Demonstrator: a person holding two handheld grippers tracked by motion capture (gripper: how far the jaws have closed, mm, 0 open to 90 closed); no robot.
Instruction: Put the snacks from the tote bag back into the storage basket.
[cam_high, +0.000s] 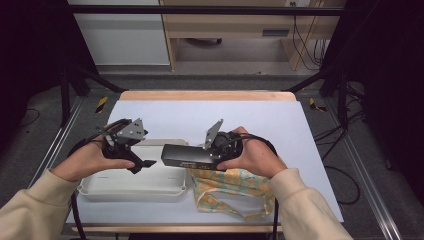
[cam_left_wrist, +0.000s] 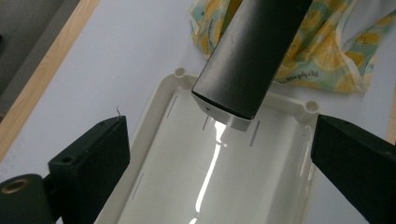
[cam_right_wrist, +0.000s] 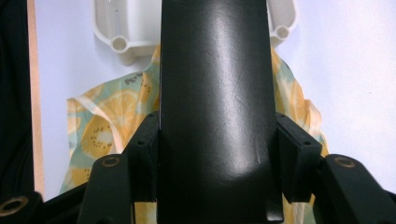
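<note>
Black box (cam_right_wrist: 215, 107) sits clamped between the two jaws of the right gripper (cam_high: 212, 150), which press against both of its long sides in the right gripper view. From the high view, this long dark box (cam_high: 187, 156) is held level above the table, its free end pointing toward nine o'clock over the right end of the white tray (cam_high: 150, 186). Beneath the right hand (cam_high: 257, 157), at about six o'clock from the box, lies a lemon-print cloth (cam_high: 230, 192), just beside the tray's right edge. The left gripper (cam_high: 145, 164) hovers over the tray with its jaws spread wide and nothing between them; in the left gripper view the box end (cam_left_wrist: 233, 105) hangs ahead of them at twelve o'clock, apart from both jaws. Farther off stretches the pale blue table top (cam_high: 200, 115).
</note>
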